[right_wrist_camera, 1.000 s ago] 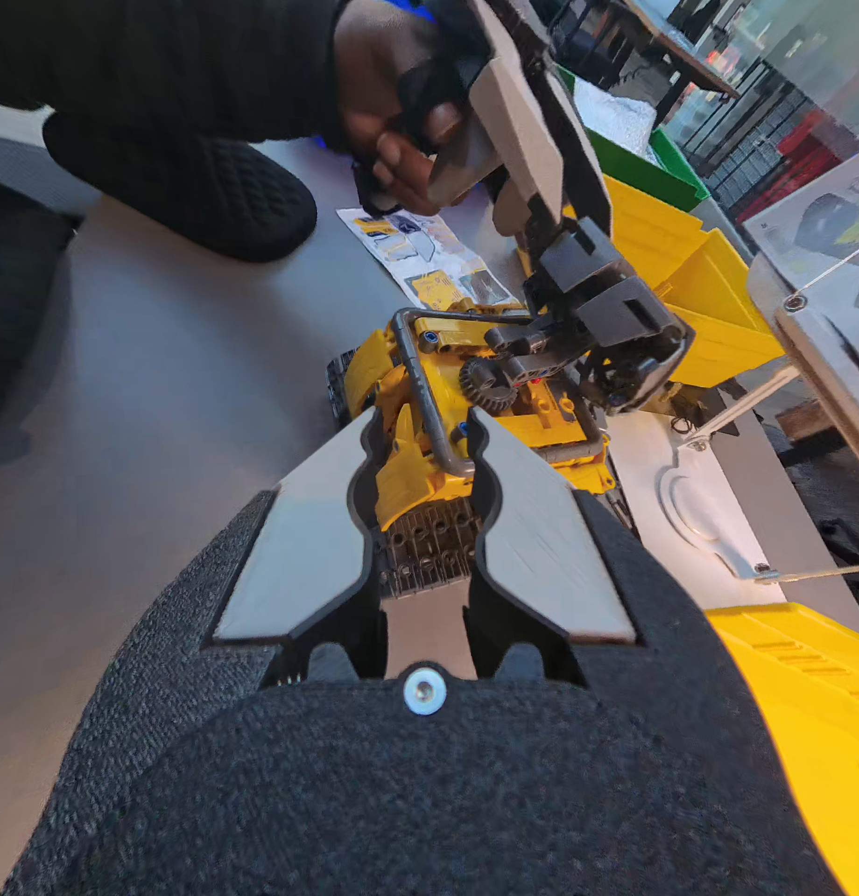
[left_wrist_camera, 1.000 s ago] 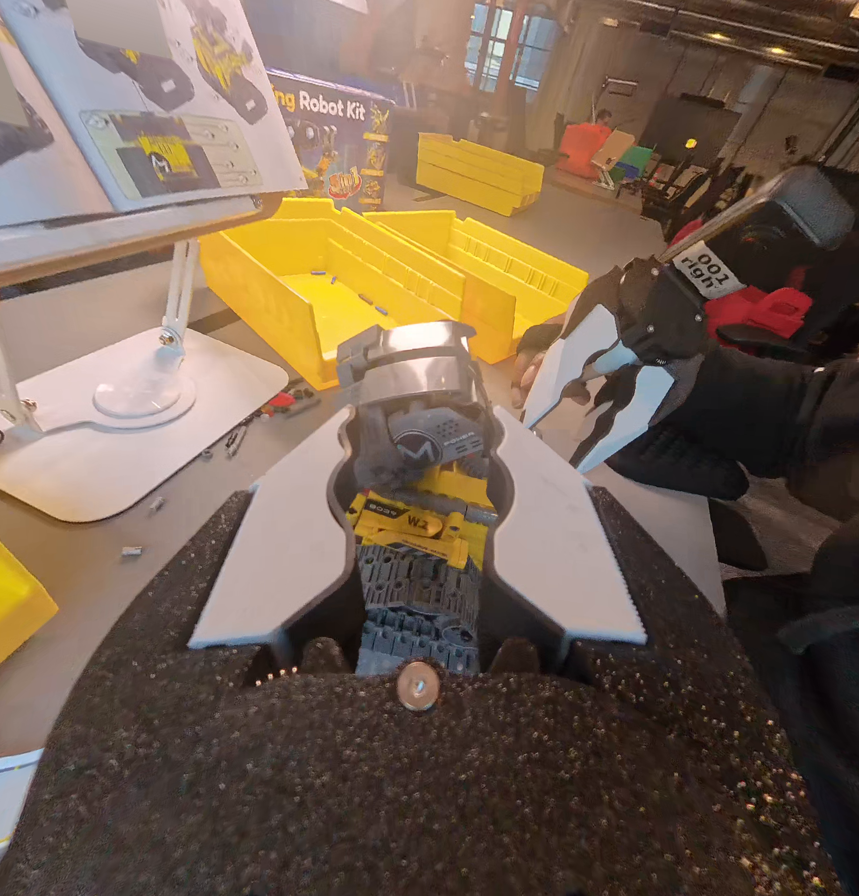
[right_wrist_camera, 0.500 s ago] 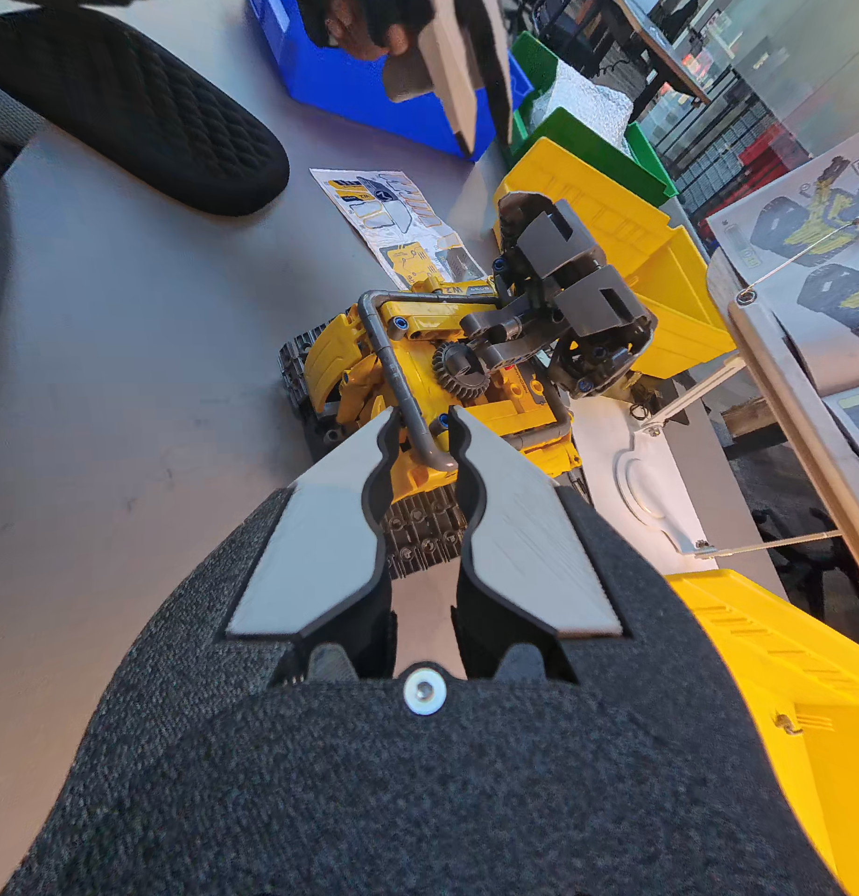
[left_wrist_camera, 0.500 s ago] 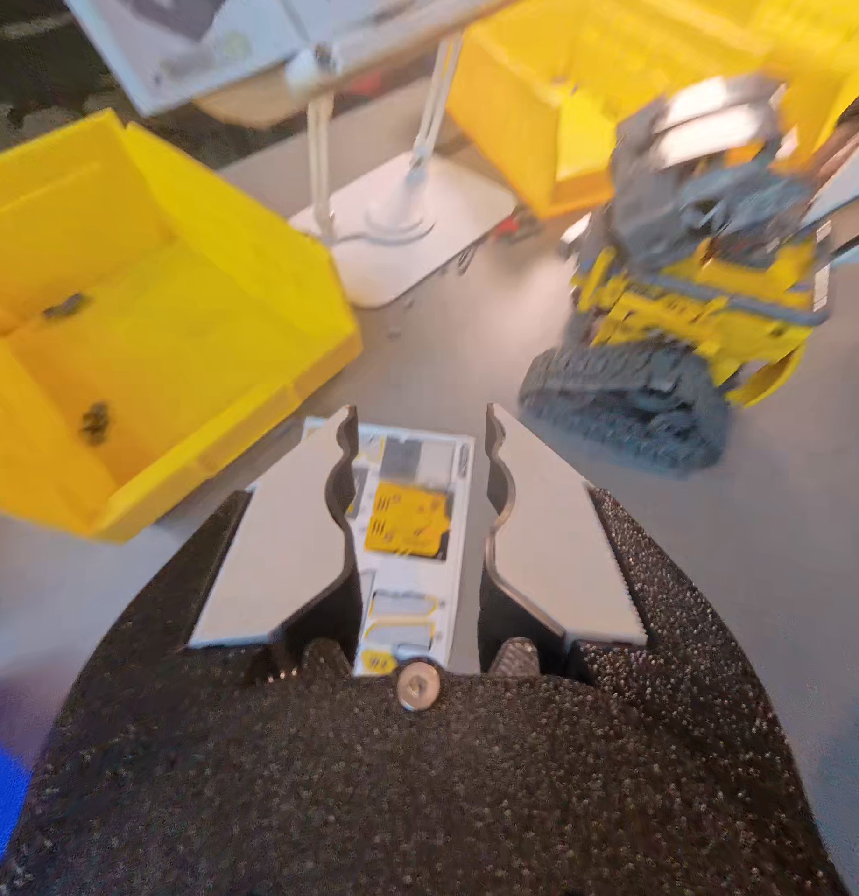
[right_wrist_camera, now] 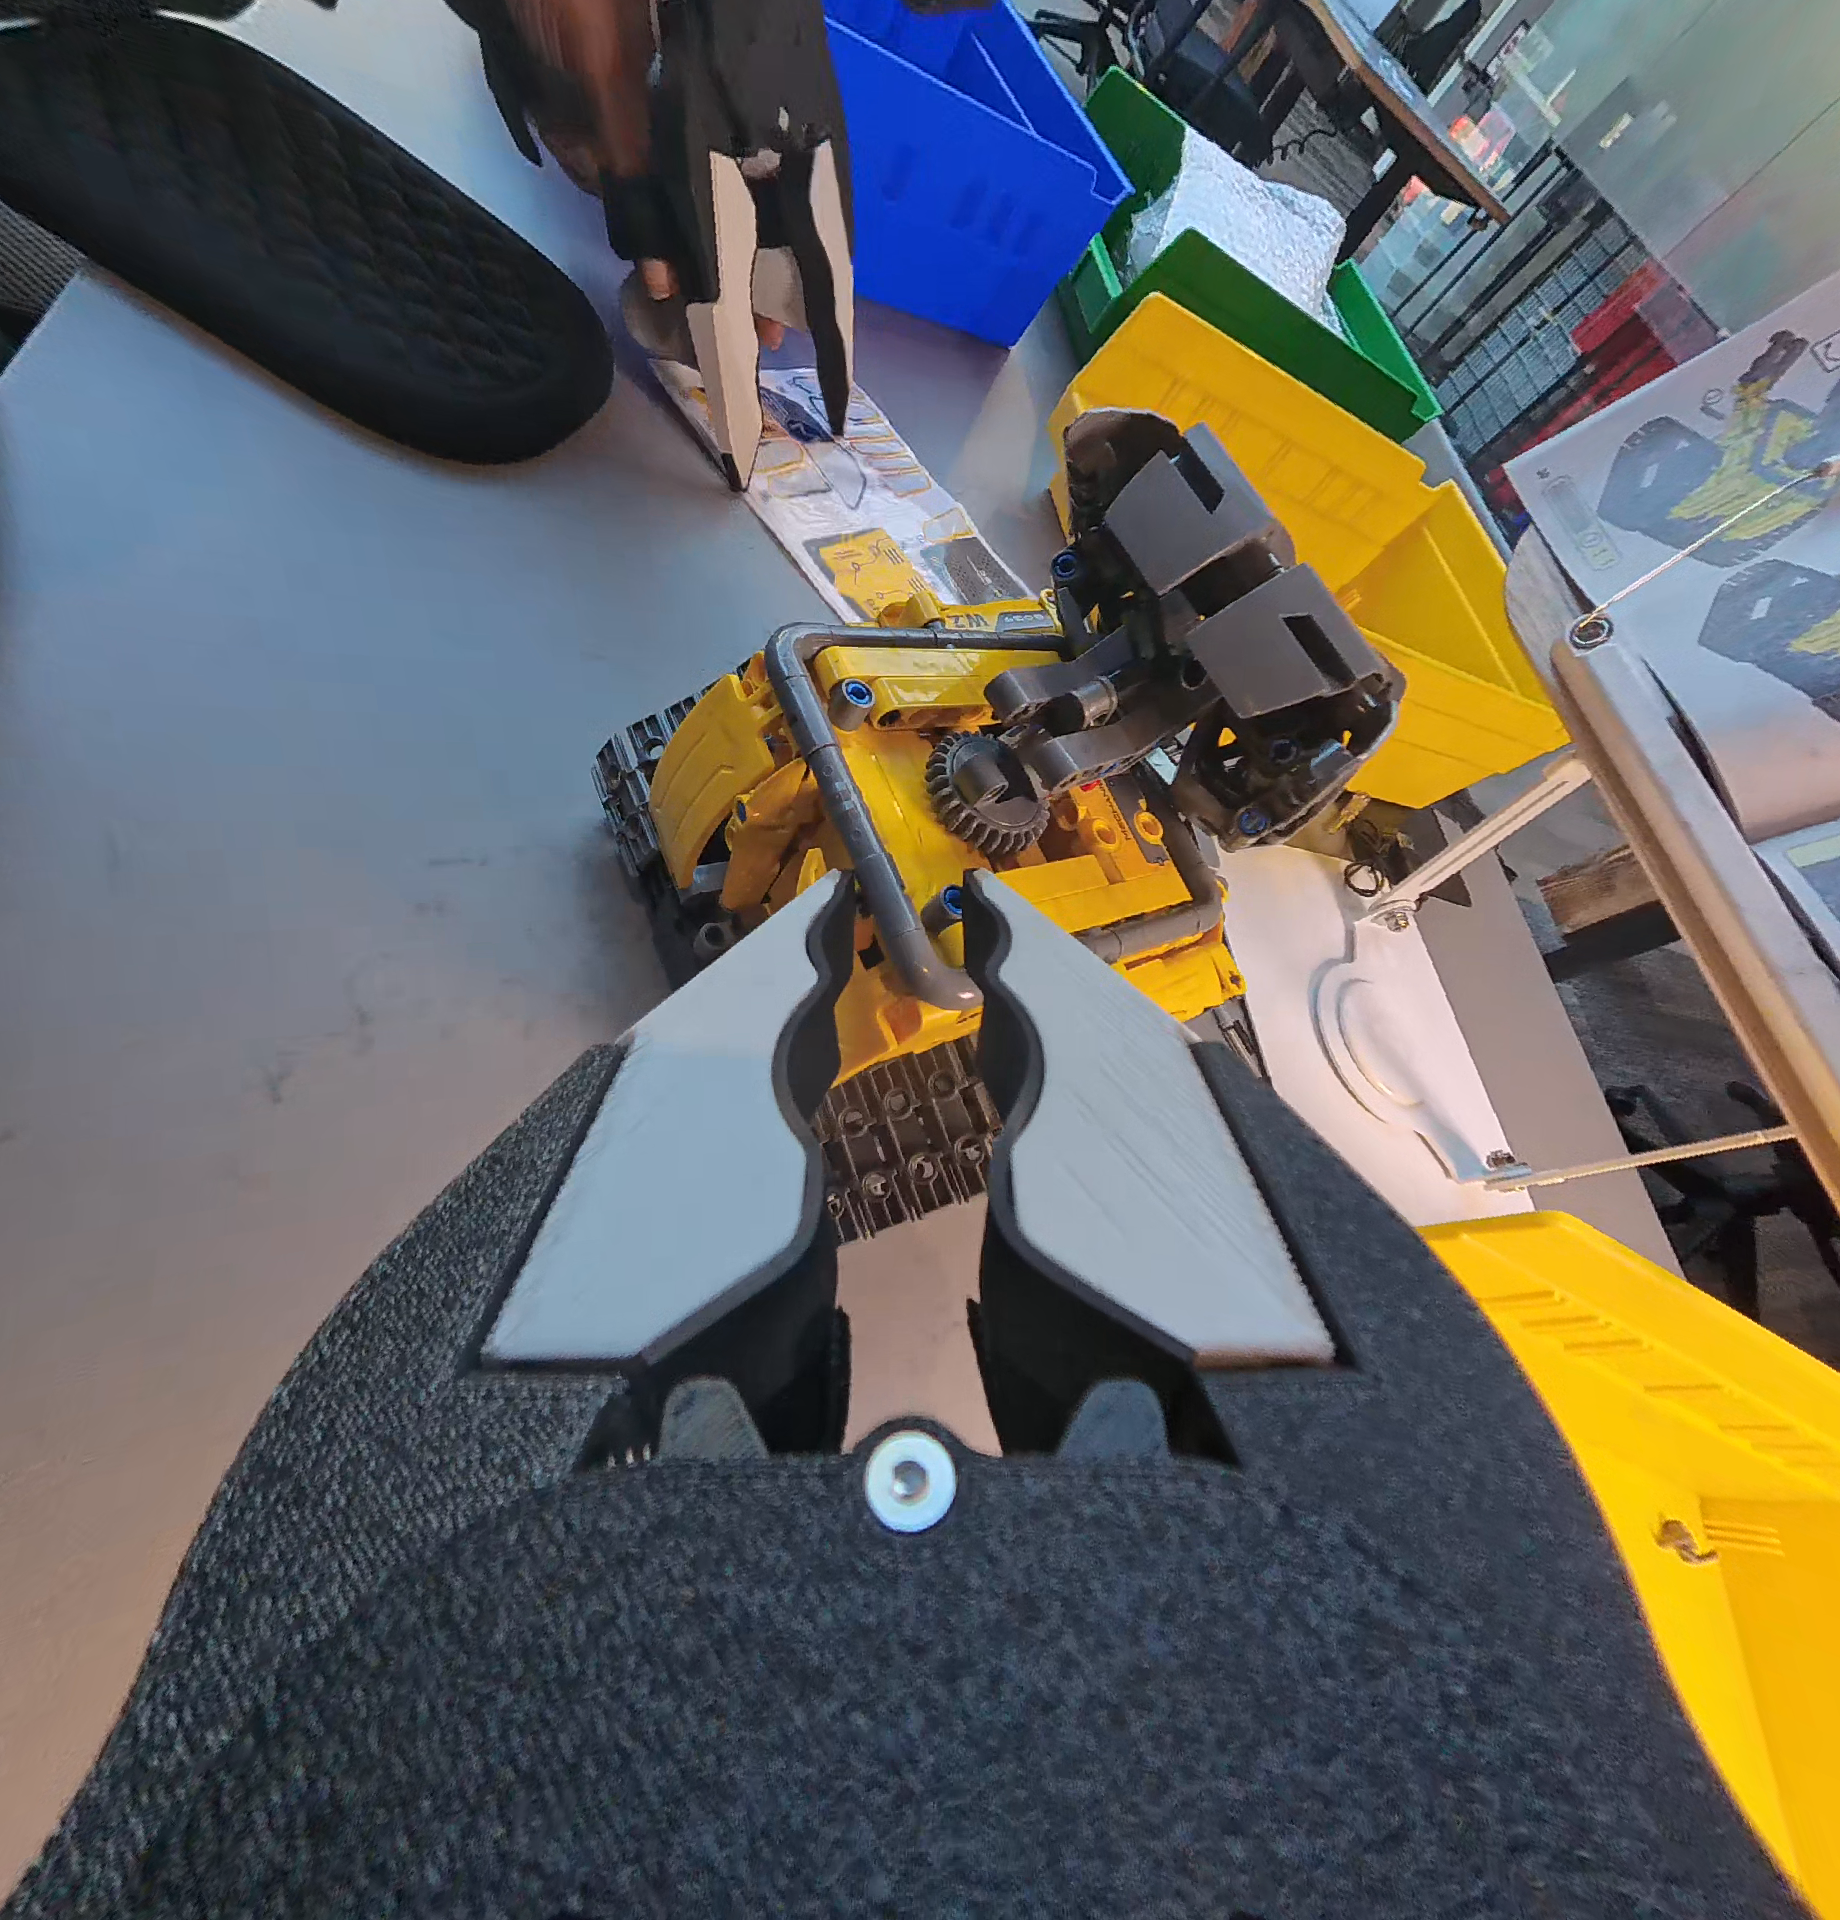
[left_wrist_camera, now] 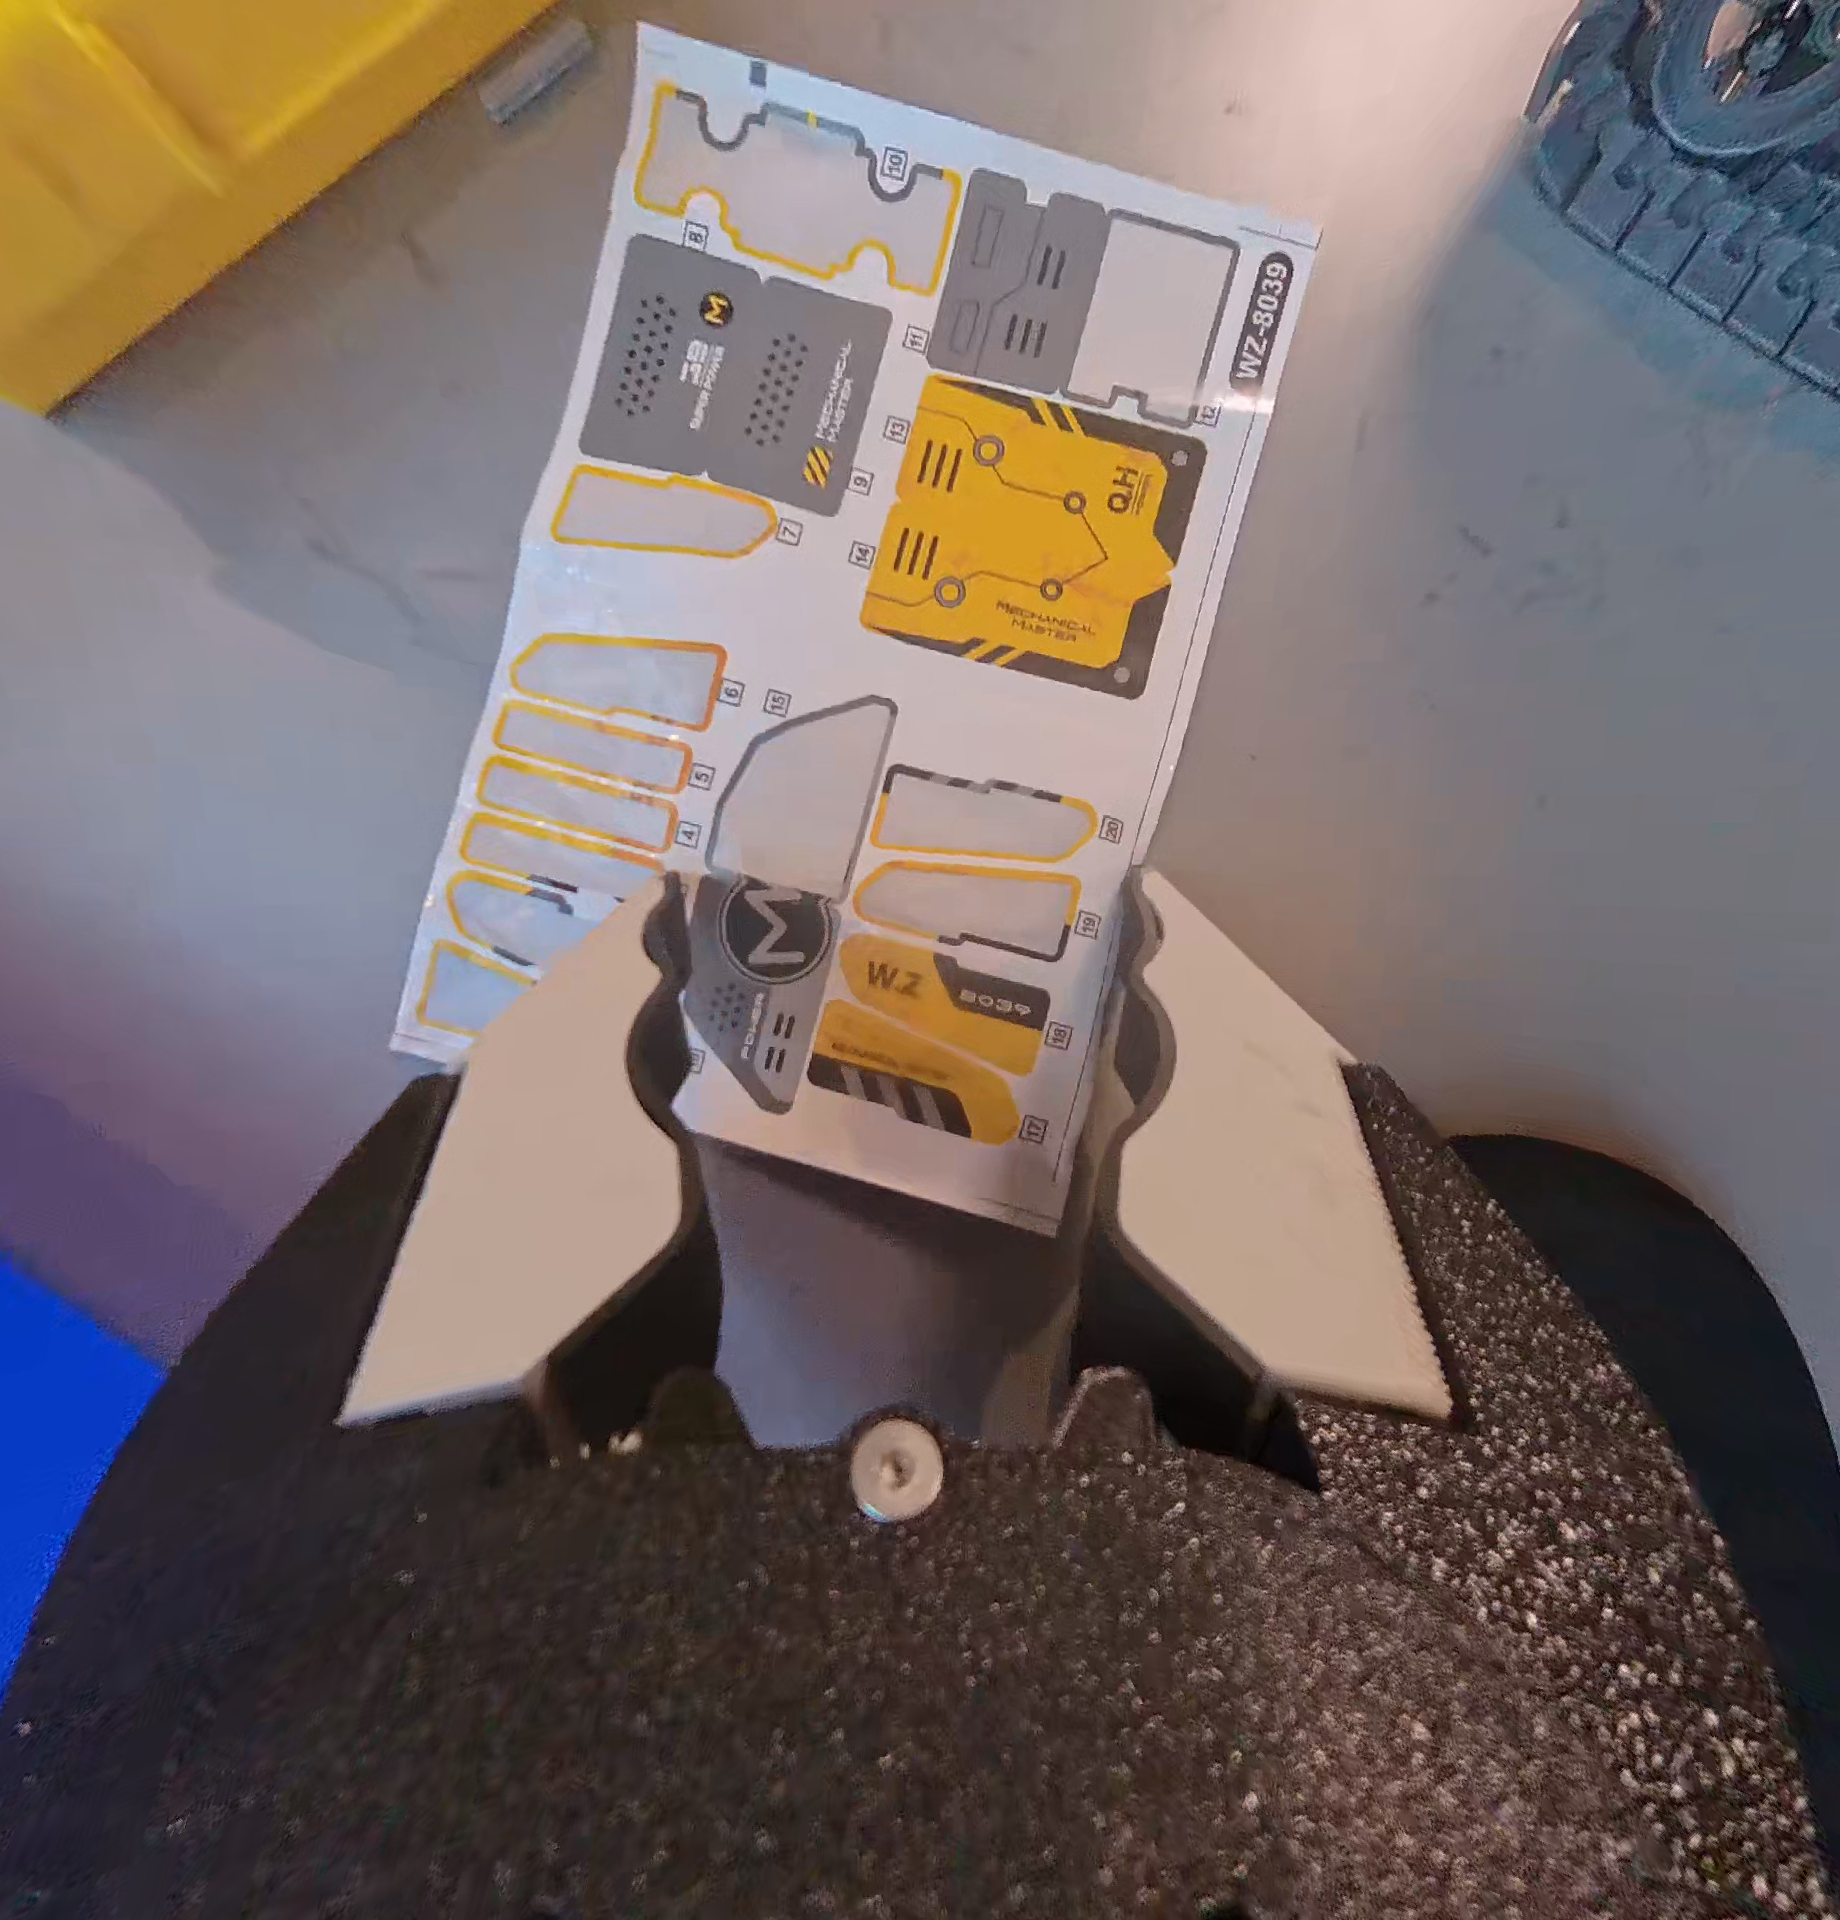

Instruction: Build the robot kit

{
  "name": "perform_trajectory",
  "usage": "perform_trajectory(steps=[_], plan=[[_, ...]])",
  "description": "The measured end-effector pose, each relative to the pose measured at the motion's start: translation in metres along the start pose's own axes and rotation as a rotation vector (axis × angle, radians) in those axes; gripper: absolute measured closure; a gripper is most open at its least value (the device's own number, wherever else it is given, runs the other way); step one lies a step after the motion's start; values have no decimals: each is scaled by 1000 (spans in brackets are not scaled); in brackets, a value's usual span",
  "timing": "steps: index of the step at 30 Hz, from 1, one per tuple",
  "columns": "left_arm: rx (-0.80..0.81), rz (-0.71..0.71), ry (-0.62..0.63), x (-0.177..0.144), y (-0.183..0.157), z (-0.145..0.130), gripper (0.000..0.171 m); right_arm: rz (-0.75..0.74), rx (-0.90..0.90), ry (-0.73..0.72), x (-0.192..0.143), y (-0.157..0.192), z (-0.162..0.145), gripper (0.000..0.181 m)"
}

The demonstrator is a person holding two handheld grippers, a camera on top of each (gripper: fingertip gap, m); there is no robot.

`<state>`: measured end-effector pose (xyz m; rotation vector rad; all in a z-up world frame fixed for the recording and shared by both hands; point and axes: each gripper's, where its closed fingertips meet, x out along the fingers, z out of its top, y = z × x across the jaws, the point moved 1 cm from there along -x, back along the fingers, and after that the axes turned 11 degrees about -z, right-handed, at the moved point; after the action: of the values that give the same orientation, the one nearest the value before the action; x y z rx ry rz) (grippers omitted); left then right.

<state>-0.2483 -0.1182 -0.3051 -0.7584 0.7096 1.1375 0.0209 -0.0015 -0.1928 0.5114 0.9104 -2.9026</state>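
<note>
Hovering low over the grey table (left_wrist_camera: 1518, 727), the left gripper (left_wrist_camera: 900, 894) has its fingers (left_wrist_camera: 542, 1143) spread wide, holding nothing, their tips over the near end of a sticker sheet (left_wrist_camera: 895, 582). That sheet lies flat, its long axis running away from the gripper; it bears grey and yellow printed decals and many outlined blanks, with small numbers beside them. A yellow bin (left_wrist_camera: 116, 156) sits past its far left corner, and a dark toy track (left_wrist_camera: 1726, 187) past its far right.

The right gripper (right_wrist_camera: 900, 883) has its fingers (right_wrist_camera: 687, 1174) parted by a narrow gap, the tips on either side of the grey bent tube (right_wrist_camera: 843, 821) on the yellow brick-built tracked robot (right_wrist_camera: 895, 790); whether they press it I cannot tell. The robot stands on its tracks, its dark grey head (right_wrist_camera: 1228, 623) tipped toward the right. Beyond it lie yellow, green (right_wrist_camera: 1259, 301) and blue bins (right_wrist_camera: 957, 187); what they contain is not visible. A printed manual on a white stand (right_wrist_camera: 1394, 1039) fills the right edge.
</note>
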Motion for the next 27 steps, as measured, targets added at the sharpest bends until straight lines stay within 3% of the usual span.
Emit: perform_trajectory(steps=[5,6,10,11,15,19,22,27], plan=[[51,-10,-4,-2,-12,-2,119,8,25,-35,-3,0,8,161],[74,-8,-12,-3,-14,-1,140,15,44,-58,-5,1,13,162],[160,39,-54,-10,-23,5,171,29,97,-125,-12,3,33,162],[176,48,-58,-11,-25,6,171,36,94,-131,-12,6,36,162],[207,126,-60,-22,-22,9,171,60,29,-111,-4,21,40,161],[143,164,-38,-37,-9,4,126,82,3,-90,1,30,37,161],[83,161,15,-41,0,-9,109,86,17,-89,1,30,36,161],[14,97,48,-22,2,-23,107,91,52,-106,0,28,36,161]])
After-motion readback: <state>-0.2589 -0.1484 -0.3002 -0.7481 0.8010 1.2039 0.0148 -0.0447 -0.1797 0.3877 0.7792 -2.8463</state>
